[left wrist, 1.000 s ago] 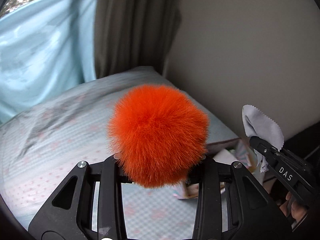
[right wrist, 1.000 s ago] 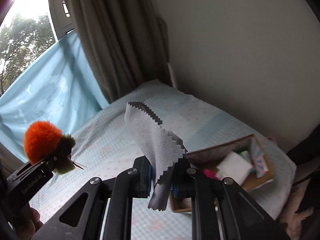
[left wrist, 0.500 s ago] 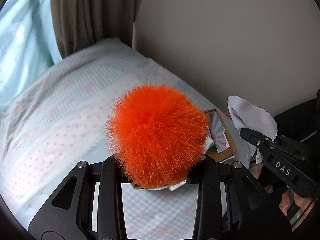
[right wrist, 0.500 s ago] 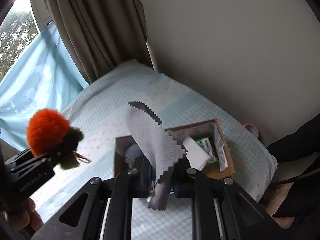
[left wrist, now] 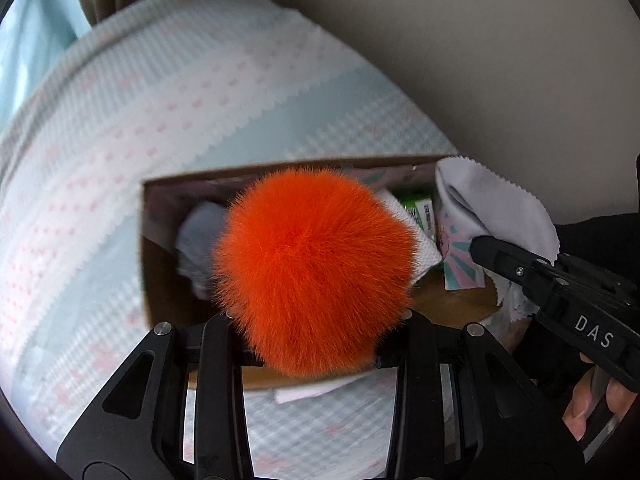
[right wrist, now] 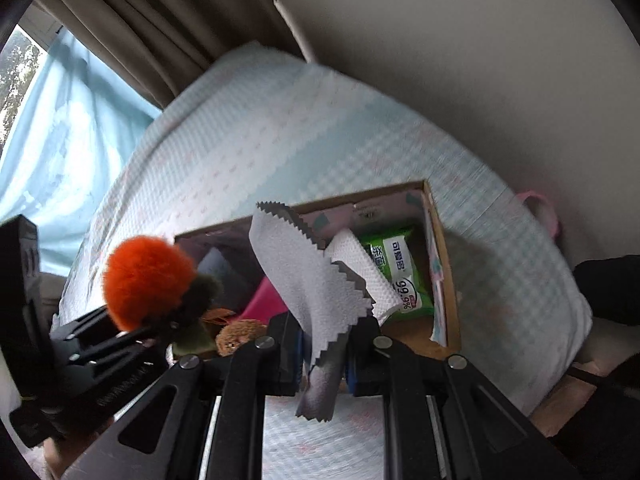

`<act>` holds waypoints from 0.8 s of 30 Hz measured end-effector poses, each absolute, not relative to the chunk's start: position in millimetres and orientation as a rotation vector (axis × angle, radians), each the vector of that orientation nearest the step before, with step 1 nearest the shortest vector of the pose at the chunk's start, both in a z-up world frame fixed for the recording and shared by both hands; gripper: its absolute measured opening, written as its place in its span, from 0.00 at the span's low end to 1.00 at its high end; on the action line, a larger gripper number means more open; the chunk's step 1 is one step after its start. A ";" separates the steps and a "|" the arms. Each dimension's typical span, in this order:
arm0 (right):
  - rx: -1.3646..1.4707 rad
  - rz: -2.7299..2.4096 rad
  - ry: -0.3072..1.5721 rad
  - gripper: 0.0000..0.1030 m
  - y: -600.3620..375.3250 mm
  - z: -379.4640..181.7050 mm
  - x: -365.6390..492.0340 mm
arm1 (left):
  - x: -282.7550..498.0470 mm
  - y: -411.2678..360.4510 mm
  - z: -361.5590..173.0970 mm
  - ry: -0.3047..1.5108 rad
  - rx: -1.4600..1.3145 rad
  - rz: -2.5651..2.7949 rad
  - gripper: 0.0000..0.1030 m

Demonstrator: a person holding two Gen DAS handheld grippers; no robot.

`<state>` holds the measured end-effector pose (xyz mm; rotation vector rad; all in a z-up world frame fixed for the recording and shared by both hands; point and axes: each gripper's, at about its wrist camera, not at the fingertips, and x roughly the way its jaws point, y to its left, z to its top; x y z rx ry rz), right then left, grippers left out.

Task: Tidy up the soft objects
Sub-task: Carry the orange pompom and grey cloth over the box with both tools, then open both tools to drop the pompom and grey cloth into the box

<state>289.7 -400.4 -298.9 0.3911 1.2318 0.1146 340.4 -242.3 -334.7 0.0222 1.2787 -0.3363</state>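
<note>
Both things are up in the air over the open brown cardboard box (left wrist: 160, 280), so this looks like the drop-off step. The left gripper (left wrist: 316, 340) is squeezed onto the fluffy round orange pom-pom (left wrist: 314, 268), which puffs out ahead of its fingers and hides most of the box. The right gripper (right wrist: 324, 344) pinches the thin grey cloth with zigzag edges (right wrist: 308, 276); the cloth stands up ahead of its fingers and a tail hangs down behind them.

Next, I think each gripper needs to go lower and then let go over the box.

The box lies on a bed with a pale blue and white cover (left wrist: 120, 120). Ahead of the right fingers sit a green pack of wipes (right wrist: 400, 276) and a folded white paper towel (right wrist: 360, 268). They fill that side, so there is little room. The grippers are near each other and could bump.
</note>
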 end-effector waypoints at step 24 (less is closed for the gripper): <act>0.456 0.178 1.302 0.99 -411.8 -316.7 310.9 | 327.8 -244.9 -336.2 1.302 0.107 -0.258 1.00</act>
